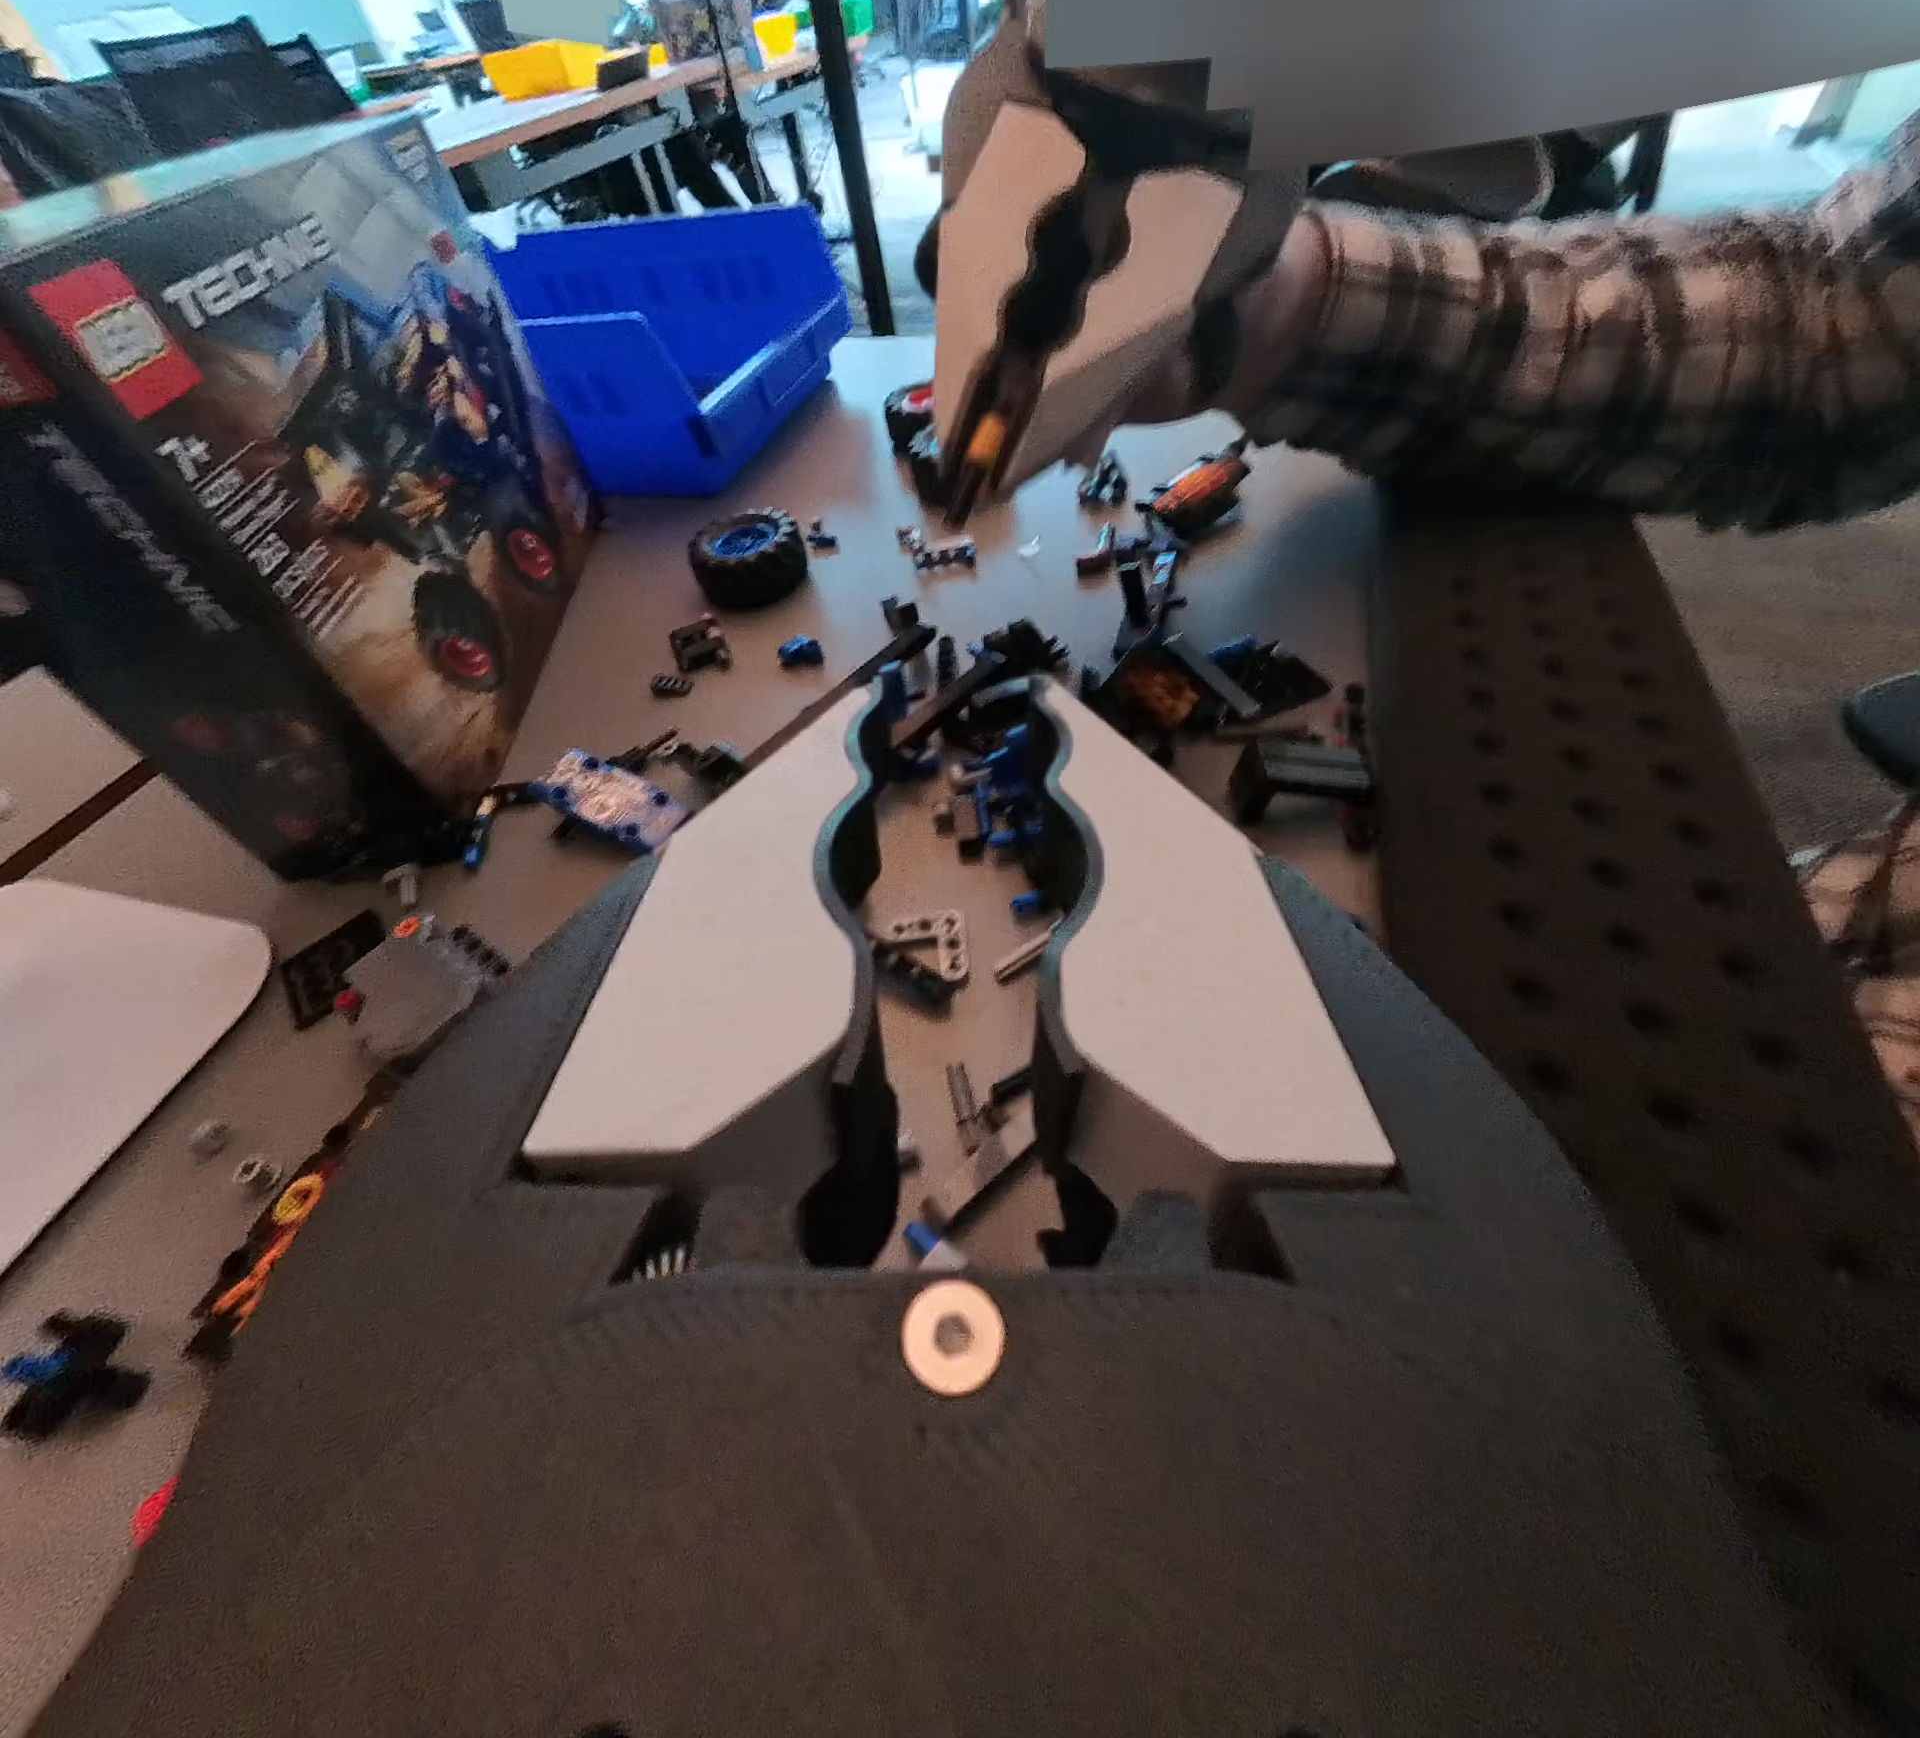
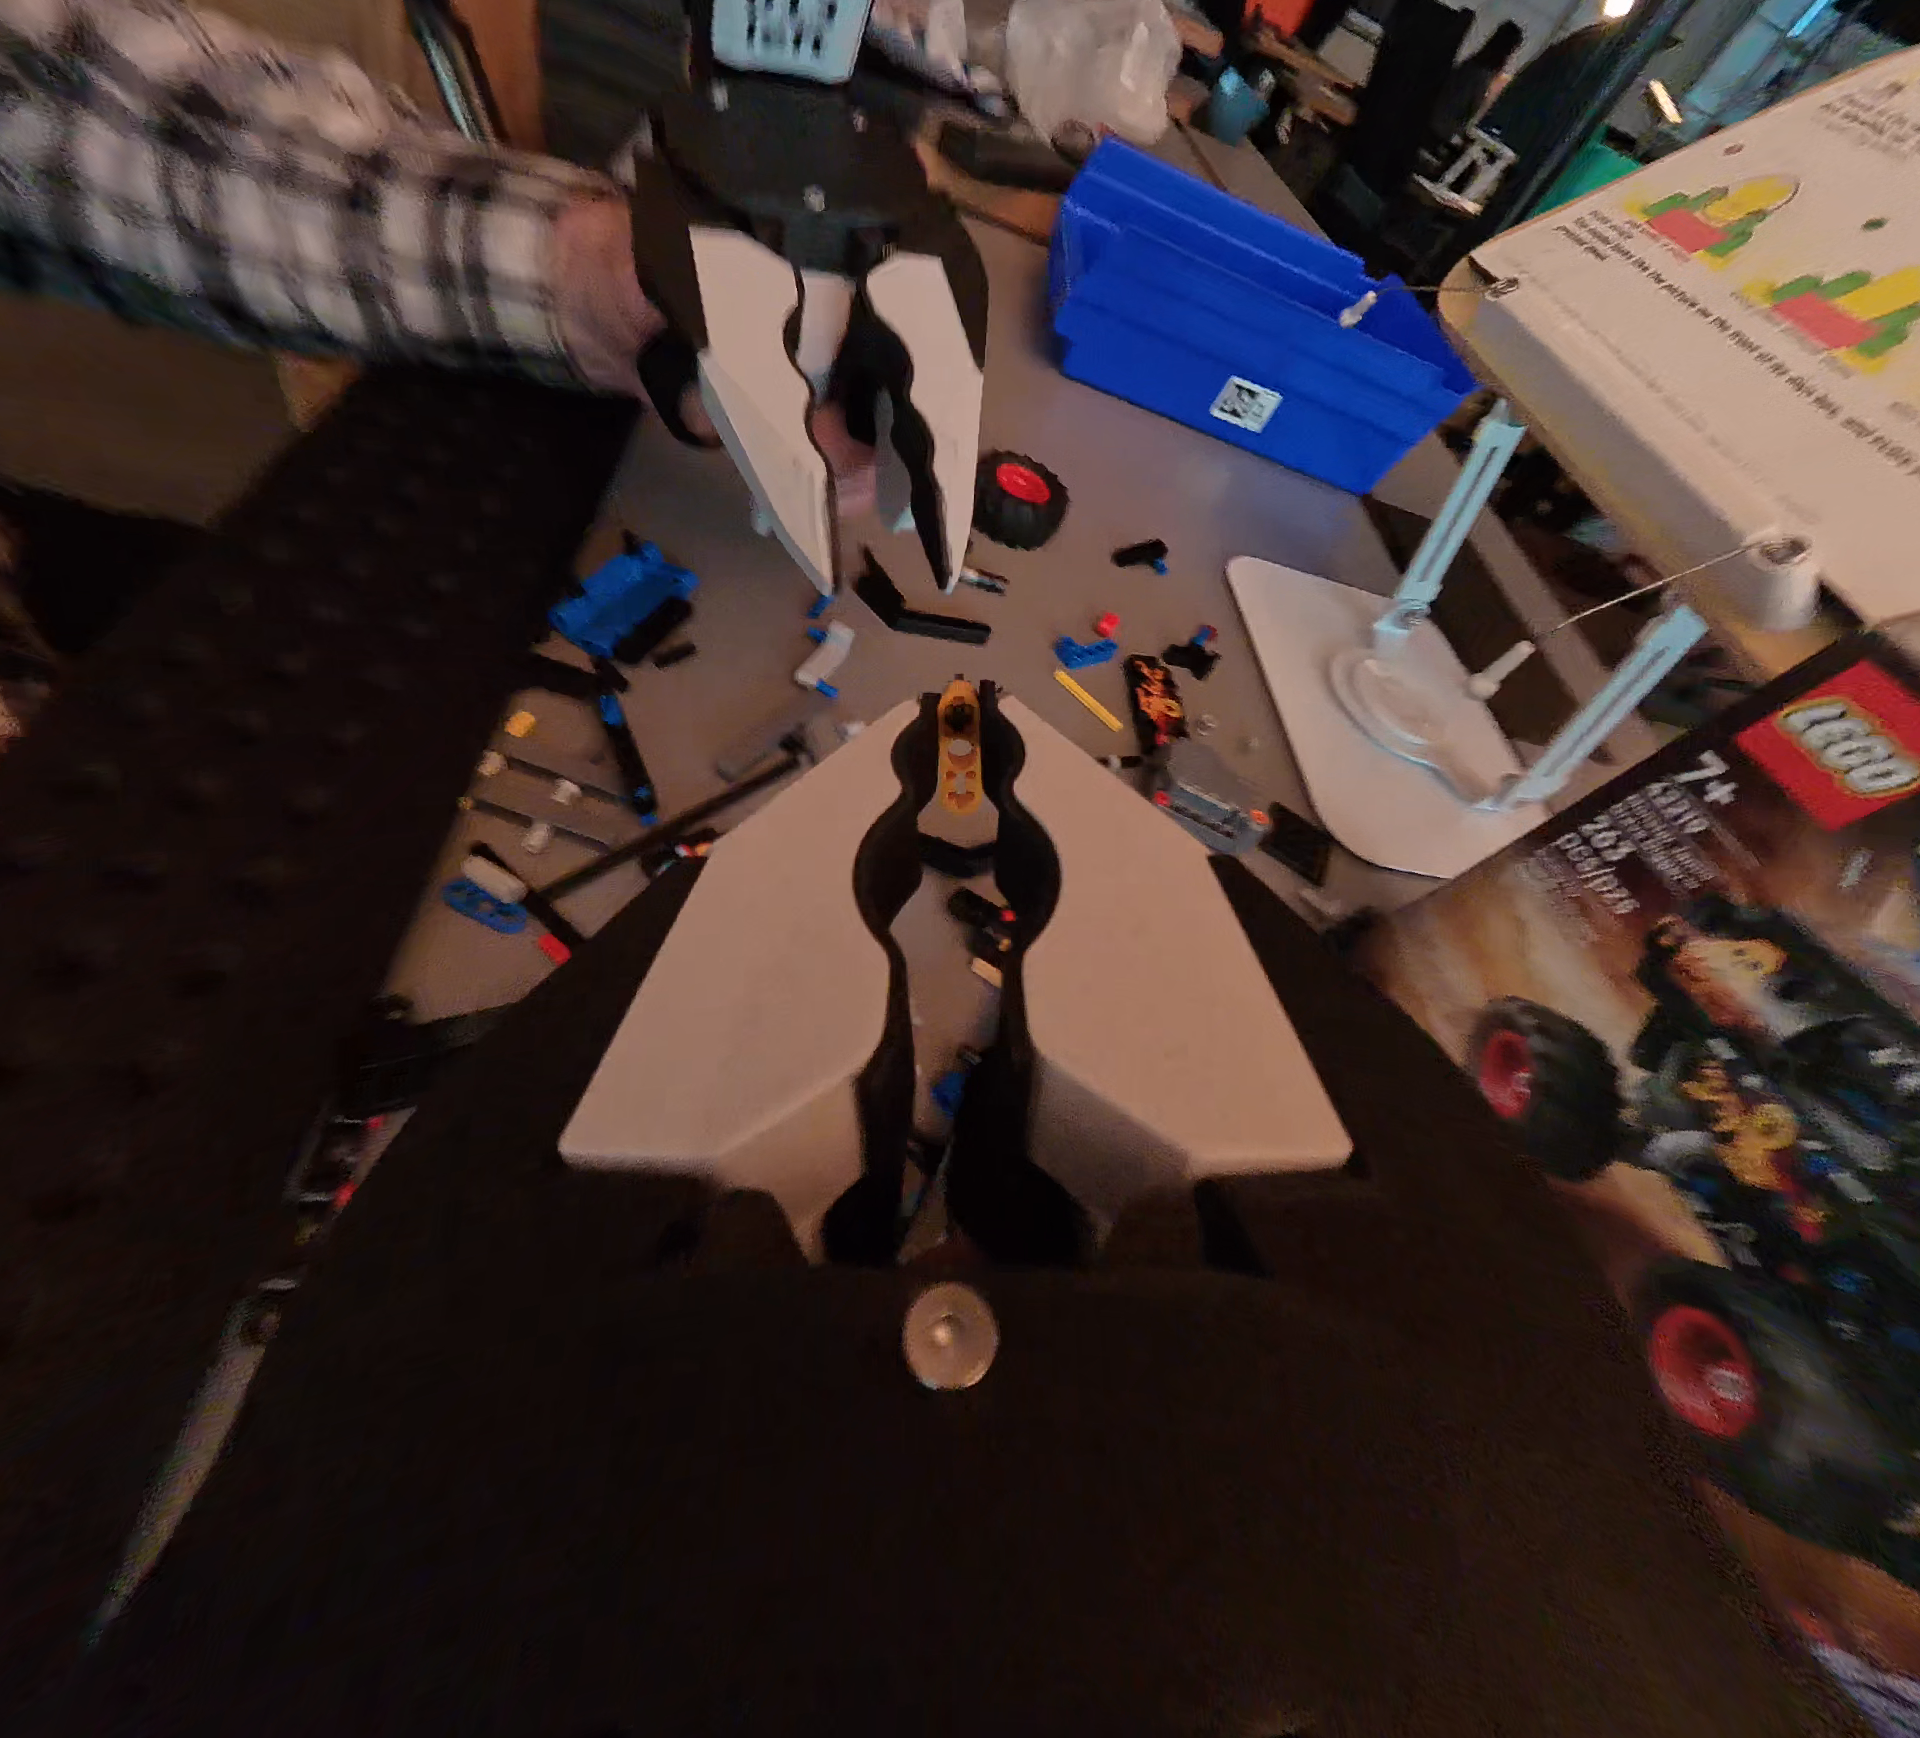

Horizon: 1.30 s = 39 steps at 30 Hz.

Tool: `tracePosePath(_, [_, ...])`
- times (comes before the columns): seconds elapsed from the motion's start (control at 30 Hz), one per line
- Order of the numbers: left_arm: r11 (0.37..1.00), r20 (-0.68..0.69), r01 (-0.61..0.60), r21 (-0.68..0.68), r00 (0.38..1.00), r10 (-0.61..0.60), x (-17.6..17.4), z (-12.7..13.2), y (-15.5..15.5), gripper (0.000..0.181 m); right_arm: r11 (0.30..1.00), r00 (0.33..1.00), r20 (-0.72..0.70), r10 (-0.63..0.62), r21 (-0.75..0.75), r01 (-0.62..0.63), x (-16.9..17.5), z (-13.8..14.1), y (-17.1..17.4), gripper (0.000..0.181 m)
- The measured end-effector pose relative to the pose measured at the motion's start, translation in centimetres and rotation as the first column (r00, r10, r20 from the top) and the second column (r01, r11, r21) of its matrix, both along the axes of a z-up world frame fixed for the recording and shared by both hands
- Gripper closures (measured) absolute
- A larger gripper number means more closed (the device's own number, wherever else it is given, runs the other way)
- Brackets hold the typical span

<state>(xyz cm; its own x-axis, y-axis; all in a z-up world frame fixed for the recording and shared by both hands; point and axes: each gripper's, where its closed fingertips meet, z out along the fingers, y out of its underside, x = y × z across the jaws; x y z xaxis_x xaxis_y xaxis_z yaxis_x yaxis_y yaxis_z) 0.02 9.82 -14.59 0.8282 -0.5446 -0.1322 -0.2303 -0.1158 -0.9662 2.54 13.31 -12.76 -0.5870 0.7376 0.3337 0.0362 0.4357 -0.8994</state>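
Left wrist view: left gripper [image 1: 954, 701] jaws apart, nothing between them, hovering over a pile of small black and blue toy bricks [image 1: 997, 784] on the grey table [image 1: 623, 618]. Black tyre with blue hub [image 1: 748, 556] lies ahead-left, blue bin [image 1: 665, 348] behind it, toy box [image 1: 281, 483] upright at left. Right gripper [image 1: 971, 483] farther off, tips down near the table, pinching a yellow piece [image 1: 985, 438].

Right wrist view: right gripper [image 2: 958, 701] clamped on the yellow piece [image 2: 958, 748], held lengthwise between the fingertips. Left gripper [image 2: 888, 582] opposite, jaws apart, beside a tyre with red hub [image 2: 1020, 499]. White lamp base [image 2: 1351, 712] at right.
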Motion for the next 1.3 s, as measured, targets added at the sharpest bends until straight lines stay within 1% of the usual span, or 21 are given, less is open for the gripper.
tracePosePath(0.03, [1.0,0.006,-0.001,0.001,1.0,0.001,0.4,0.2,0.3,0.156,0.997,0.999,-0.014,-0.031,0.071,0.032,-0.4,-0.3,-0.3,0.176])
tracePosePath(0.07, [0.999,-0.012,-0.036,0.002,0.999,0.036,0.5,0.1,1.0,0.155,0.99,0.998,-0.028,-0.056,0.132,0.06,-0.9,-0.7,-0.5,0.176])
tracePosePath(0.1, [0.998,-0.008,-0.06,0.011,0.998,0.06,0.6,0.2,1.6,0.148,0.98,0.997,-0.034,-0.069,0.182,0.074,-1.2,-1.2,-0.9,0.176])
tracePosePath(0.17, [0.998,0.03,-0.067,0.016,0.997,0.066,1.1,0.6,2.2,0.147,0.957,0.994,-0.057,-0.093,0.271,0.106,-1.8,-2.0,-1.5,0.176])
tracePosePath(0.2, [0.997,0.028,-0.077,0.021,0.997,0.077,1.1,0.7,2.5,0.148,0.943,0.993,-0.073,-0.097,0.311,0.115,-1.9,-2.2,-1.8,0.176])
tracePosePath(0.23, [0.998,0.033,-0.059,0.011,0.998,0.058,1.4,0.5,2.5,0.158,0.924,0.989,-0.089,-0.114,0.356,0.139,-2.1,-2.4,-1.8,0.176])
tracePosePath(0.27, [0.998,0.043,-0.057,0.003,0.997,0.057,1.4,0.4,2.5,0.161,0.9,0.984,-0.113,-0.135,0.402,0.169,-2.3,-2.4,-1.6,0.176])
tracePosePath(0.3, [0.997,0.049,-0.072,-0.002,0.996,0.072,1.1,0.4,2.6,0.158,0.885,0.981,-0.125,-0.148,0.427,0.187,-2.4,-2.5,-1.4,0.176])
tracePosePath(0.37, [0.998,0.067,-0.056,-0.016,0.996,0.057,1.3,0.2,2.6,0.162,0.869,0.978,-0.127,-0.163,0.451,0.204,-2.5,-2.6,-1.3,0.176])
tracePosePath(0.4, [0.998,0.081,-0.054,-0.025,0.995,0.056,1.2,0.2,2.6,0.16,0.857,0.976,-0.137,-0.168,0.469,0.213,-2.6,-2.6,-1.3,0.176])
tracePosePath(0.5, [0.998,0.141,-0.018,-0.066,0.99,0.027,1.5,0.0,2.5,0.145,0.819,0.972,-0.157,-0.175,0.524,0.232,-2.8,-2.8,-1.5,0.176])
tracePosePath(0.57, [0.995,0.146,-0.031,-0.091,0.988,0.044,1.1,-0.4,2.6,0.147,0.77,0.965,-0.178,-0.191,0.583,0.26,-3.0,-3.1,-1.3,0.176])
tracePosePath(0.63, [0.995,0.169,-0.019,-0.101,0.985,0.036,1.1,-0.5,2.5,0.155,0.746,0.963,-0.185,-0.196,0.609,0.269,-3.1,-3.3,-1.3,0.176])
tracePosePath(0.73, [0.994,0.168,-0.021,-0.11,0.985,0.039,1.0,-0.6,2.5,0.159,0.701,0.954,-0.208,-0.218,0.647,0.301,-3.4,-3.4,-1.0,0.176])
tracePosePath(0.8, [0.992,0.195,-0.008,-0.122,0.98,0.032,1.0,-0.7,2.4,0.16,0.712,0.957,-0.2,-0.21,0.639,0.29,-3.4,-3.5,-1.2,0.176])
tracePosePath(0.83, [0.991,0.192,-0.013,-0.131,0.981,0.038,0.7,-0.9,2.4,0.165,0.732,0.961,-0.19,-0.203,0.622,0.278,-3.4,-3.5,-1.4,0.176])
tracePosePath(0.9, [0.987,0.208,0.009,-0.162,0.978,0.025,0.4,-1.1,2.1,0.166,0.806,0.973,-0.112,-0.201,0.546,0.23,-3.6,-3.9,-1.8,0.176])
tracePosePath(0.93, [0.982,0.191,0.01,-0.189,0.981,0.026,0.2,-1.6,2.0,0.168,0.844,0.979,-0.043,-0.197,0.5,0.192,-3.8,-4.3,-2.0,0.176])
tracePosePath(1.03, [0.972,0.028,-0.084,-0.221,0.995,0.092,-2.0,-3.1,1.9,0.174,0.891,0.973,0.121,-0.195,0.437,0.124,-4.8,-5.7,-2.1,0.176])
tracePosePath(1.17, [0.947,-0.037,-0.112,-0.302,0.994,0.106,-3.6,-4.8,1.6,0.173,0.923,0.929,0.337,-0.15,0.386,0.009,-6.7,-7.8,-2.4,0.176])
tracePosePath(1.3, [0.924,-0.059,-0.14,-0.355,0.99,0.128,-5.1,-6.0,1.2,0.175,0.939,0.849,0.524,-0.073,0.322,-0.117,-8.0,-9.1,-2.9,0.176])
